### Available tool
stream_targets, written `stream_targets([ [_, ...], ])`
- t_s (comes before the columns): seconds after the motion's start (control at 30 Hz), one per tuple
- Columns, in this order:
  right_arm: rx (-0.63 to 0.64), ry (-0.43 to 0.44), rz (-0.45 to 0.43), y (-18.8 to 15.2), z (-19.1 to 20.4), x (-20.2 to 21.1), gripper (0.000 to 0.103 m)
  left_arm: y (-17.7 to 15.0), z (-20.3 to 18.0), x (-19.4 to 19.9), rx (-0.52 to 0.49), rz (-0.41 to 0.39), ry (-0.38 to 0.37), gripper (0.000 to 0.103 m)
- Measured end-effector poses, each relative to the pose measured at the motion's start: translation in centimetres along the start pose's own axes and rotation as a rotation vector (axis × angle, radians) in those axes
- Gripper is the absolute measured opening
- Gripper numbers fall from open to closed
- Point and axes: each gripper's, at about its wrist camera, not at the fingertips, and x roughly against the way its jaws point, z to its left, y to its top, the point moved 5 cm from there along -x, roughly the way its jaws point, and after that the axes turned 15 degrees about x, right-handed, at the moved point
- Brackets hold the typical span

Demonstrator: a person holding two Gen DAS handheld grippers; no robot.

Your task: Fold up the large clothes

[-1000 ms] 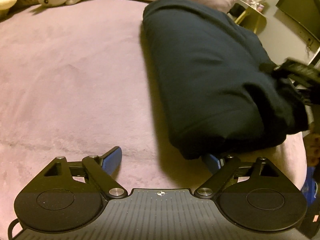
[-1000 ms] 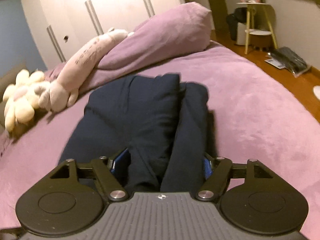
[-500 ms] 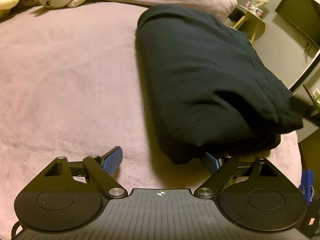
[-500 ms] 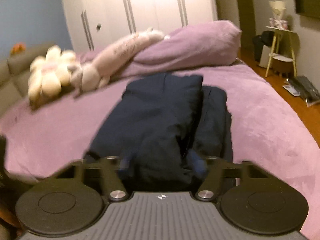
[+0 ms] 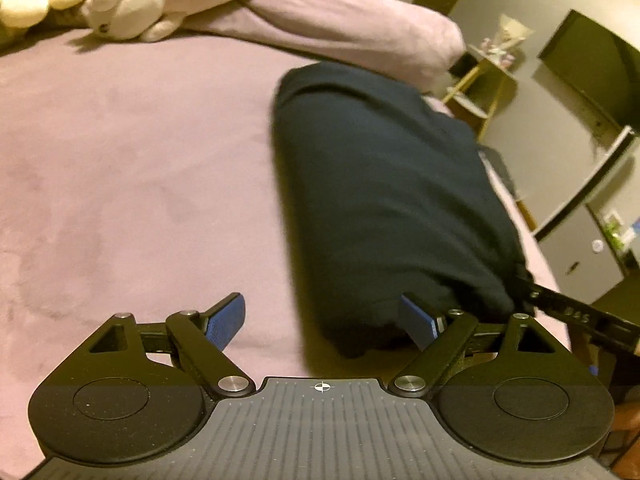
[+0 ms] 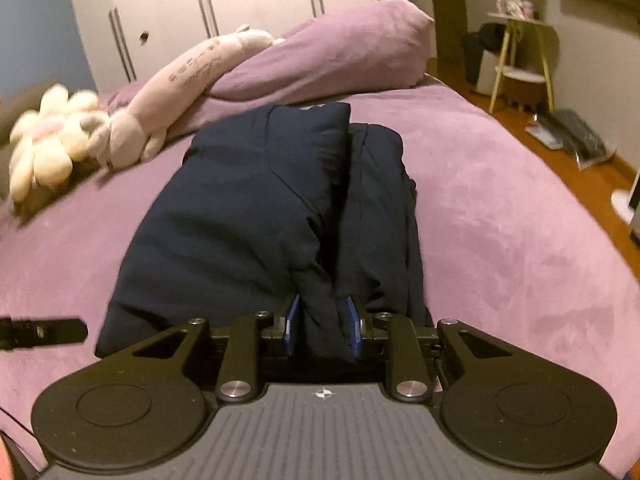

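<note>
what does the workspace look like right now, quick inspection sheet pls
surface: purple bed cover, soft, lightly rumpled
job's things: dark navy garment, folded into a long bundle
clutter: long pink plush, cream flower plush, purple pillow
grippers: right tool closing on a pinch of the garment's near end; left tool open, right finger at the bundle's corner
cables: nothing seen
surroundings: white wardrobe, yellow side table, wooden floor

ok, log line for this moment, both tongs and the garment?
left tongs: open, empty | right tongs: closing on near-end fold | navy folded garment: lying lengthwise on purple bedspread | step: gripping end
</note>
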Motion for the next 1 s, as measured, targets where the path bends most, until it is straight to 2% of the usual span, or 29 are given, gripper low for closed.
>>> stream_targets([
  [0.13,-0.008,0.008,0.032,-1.1,-0.2,-1.7,0.026,-0.6,-1.0,-2.5,-0.061,0.019,0.023,0.092],
  [0.23,-0.002,0.037,0.034,-1.2,-0.3,-2.2,0.029,-0.9,-0.3,-4.2,-0.015,0.06,0.022,0.095],
  [0.3,-0.028,0.094,0.026,-0.9,-1.1,-1.5,0.031,-0.7,0.3,-4.1,0.006,0.074,0.001,0.094],
  [0.37,-0.149,0.215,0.011,-0.2,-2.9,-0.7,0.042,0.3,0.8,-3.5,0.03,0.088,-0.069,0.09],
  [0.4,-0.225,0.279,-0.014,0.0,-4.1,-0.1,0.057,0.9,1.2,-3.1,0.055,0.088,-0.111,0.09],
  [0.43,-0.287,0.321,-0.045,0.4,-5.1,0.3,0.078,1.7,1.7,-2.7,0.086,0.077,-0.154,0.09],
  [0.5,-0.358,0.332,-0.107,1.4,-7.3,0.6,0.089,3.5,2.5,-2.6,0.137,0.056,-0.196,0.091],
  [0.57,-0.382,0.307,-0.112,2.2,-9.0,-0.3,0.09,5.2,3.2,-3.6,0.192,0.047,-0.221,0.093],
  [0.63,-0.417,0.349,-0.065,2.5,-10.5,-3.1,0.091,6.4,4.0,-5.4,0.255,0.048,-0.232,0.092],
  [0.73,-0.539,0.427,0.027,1.7,-12.2,-8.2,0.089,7.7,4.3,-9.0,0.364,0.098,-0.262,0.089],
  [0.83,-0.583,0.421,0.095,0.8,-12.6,-11.8,0.08,8.6,4.0,-11.4,0.383,0.118,-0.298,0.092],
  [0.97,-0.609,0.475,0.078,0.8,-12.5,-13.7,0.077,9.9,3.5,-13.4,0.407,0.134,-0.327,0.09],
  [1.0,-0.608,0.49,0.073,1.1,-12.3,-14.0,0.067,10.2,3.2,-14.0,0.407,0.14,-0.33,0.091],
])
